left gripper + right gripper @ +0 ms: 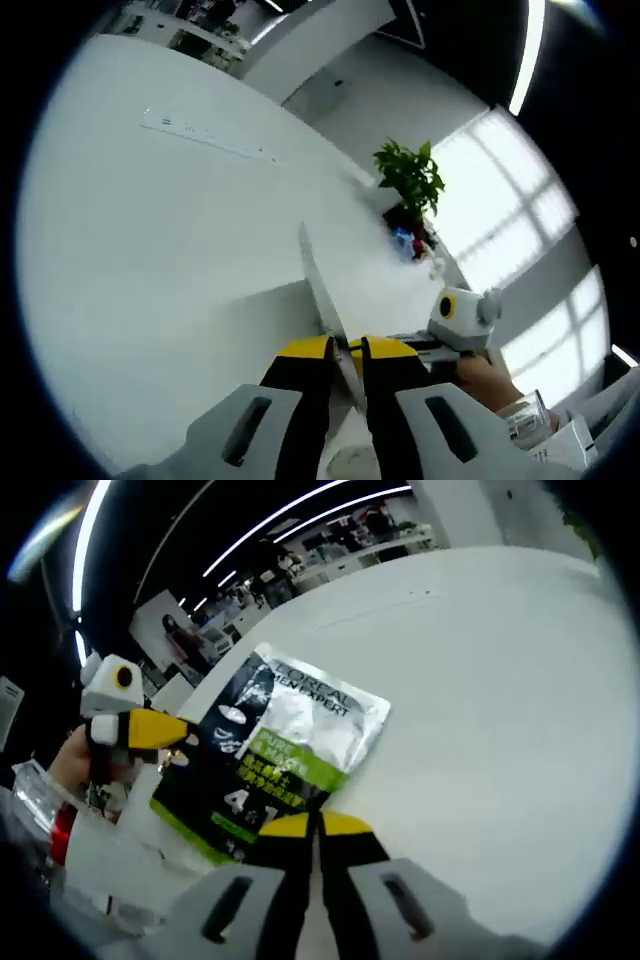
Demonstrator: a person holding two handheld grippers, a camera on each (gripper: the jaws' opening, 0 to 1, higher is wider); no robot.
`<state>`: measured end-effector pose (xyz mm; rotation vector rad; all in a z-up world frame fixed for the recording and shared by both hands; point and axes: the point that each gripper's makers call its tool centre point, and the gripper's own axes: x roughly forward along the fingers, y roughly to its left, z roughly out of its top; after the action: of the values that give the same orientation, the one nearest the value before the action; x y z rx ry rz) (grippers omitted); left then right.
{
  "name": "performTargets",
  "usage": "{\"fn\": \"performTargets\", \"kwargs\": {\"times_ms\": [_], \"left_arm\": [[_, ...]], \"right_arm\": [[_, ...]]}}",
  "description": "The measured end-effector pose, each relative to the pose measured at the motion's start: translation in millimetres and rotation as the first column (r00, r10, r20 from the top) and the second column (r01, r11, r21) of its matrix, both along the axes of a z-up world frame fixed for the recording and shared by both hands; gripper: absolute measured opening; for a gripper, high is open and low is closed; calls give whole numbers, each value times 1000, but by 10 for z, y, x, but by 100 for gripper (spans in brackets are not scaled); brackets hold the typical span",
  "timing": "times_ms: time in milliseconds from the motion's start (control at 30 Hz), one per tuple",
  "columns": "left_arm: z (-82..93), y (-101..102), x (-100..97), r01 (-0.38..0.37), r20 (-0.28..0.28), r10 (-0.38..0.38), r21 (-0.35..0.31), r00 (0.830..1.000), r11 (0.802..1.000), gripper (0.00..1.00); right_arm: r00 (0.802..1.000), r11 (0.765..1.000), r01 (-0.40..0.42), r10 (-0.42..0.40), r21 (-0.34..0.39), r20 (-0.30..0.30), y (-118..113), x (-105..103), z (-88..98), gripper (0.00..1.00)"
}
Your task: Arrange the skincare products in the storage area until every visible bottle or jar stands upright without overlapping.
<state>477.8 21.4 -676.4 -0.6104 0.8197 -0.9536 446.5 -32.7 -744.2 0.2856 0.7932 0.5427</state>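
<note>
A: Big white tabletop spread out under me, a leafy green potted plant way off at its far edge. What are you holding?

B: A flat foil sachet, silver with black and green print, up in the air over the table. My right gripper has its yellow-tipped jaws pressed together on the near edge of it. In the left gripper view I see the same sachet edge-on, a thin grey sliver, and my left gripper pinches it narrow as well.

A: So both clamped on one pack. Risk?

B: I reckon it's the pull. If my hands drift apart or twist, the foil could crease, tear, or slip out of one pair of jaws and flop flat. It's limp, so standing it upright looks doubtful without something to lean on.

A: Anything nearby?

B: Clear plastic containers by my left hand, too blurred to name.
</note>
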Motion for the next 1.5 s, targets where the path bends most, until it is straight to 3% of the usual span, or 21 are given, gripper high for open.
{"fn": "performTargets", "kwargs": {"times_ms": [133, 200, 300, 367, 400, 433, 500, 633, 833, 967, 1033, 1200, 1500], "left_arm": [[3, -20, 2, -17, 20, 16, 20, 1000, 1000, 12], [94, -94, -42, -7, -33, 5, -62, 999, 998, 10], [90, -139, -57, 1, -16, -2, -64, 1000, 998, 4], [108, -201, -71, 2, -23, -4, -85, 1000, 996, 12], [-17, -256, -210, 86, -25, -86, -15, 996, 996, 19], [-181, -266, -294, 145, 7, -147, 94, 989, 985, 25], [-325, -282, -348, 198, 46, -211, 193, 976, 961, 31], [-306, -310, -378, 190, 23, -196, 158, 980, 969, 24], [-359, -272, -334, 186, 17, -193, 199, 981, 962, 16], [-313, -225, -330, 175, 23, -183, 201, 983, 964, 13], [-301, -177, -278, 162, 31, -172, 204, 985, 965, 11], [-135, -90, -193, 126, 63, -140, 186, 988, 974, 10], [126, 96, -146, 94, 114, -113, 160, 987, 983, 7]], "right_arm": [[1000, 1000, 0, 0, 4, 0, 10, -14, 7, 3], [1000, 1000, -1, 1, 5, -2, 13, -19, 9, 3], [1000, 1000, 4, -4, 10, -2, 17, -27, 12, 3], [1000, 1000, 3, -3, 14, -1, 24, -31, 17, 3], [1000, 1000, -3, 4, 19, -6, 44, -45, 16, 2], [1000, 1000, -9, 9, 21, -2, 80, -48, 26, 2], [1000, 1000, -16, 16, 8, 3, 102, -49, 37, 2], [1000, 1000, -30, 30, -11, 4, 66, -30, 42, 2], [999, 999, -35, 35, -24, 13, 79, -29, 63, 1], [998, 999, -31, 31, -11, 47, 88, -2, 162, 1], [997, 999, -29, 27, 33, 70, 140, 21, 263, 1], [992, 999, -44, 42, 19, 116, 183, 58, 413, 1], [980, 996, -40, 23, 80, 198, 292, 90, 758, 1]]}}
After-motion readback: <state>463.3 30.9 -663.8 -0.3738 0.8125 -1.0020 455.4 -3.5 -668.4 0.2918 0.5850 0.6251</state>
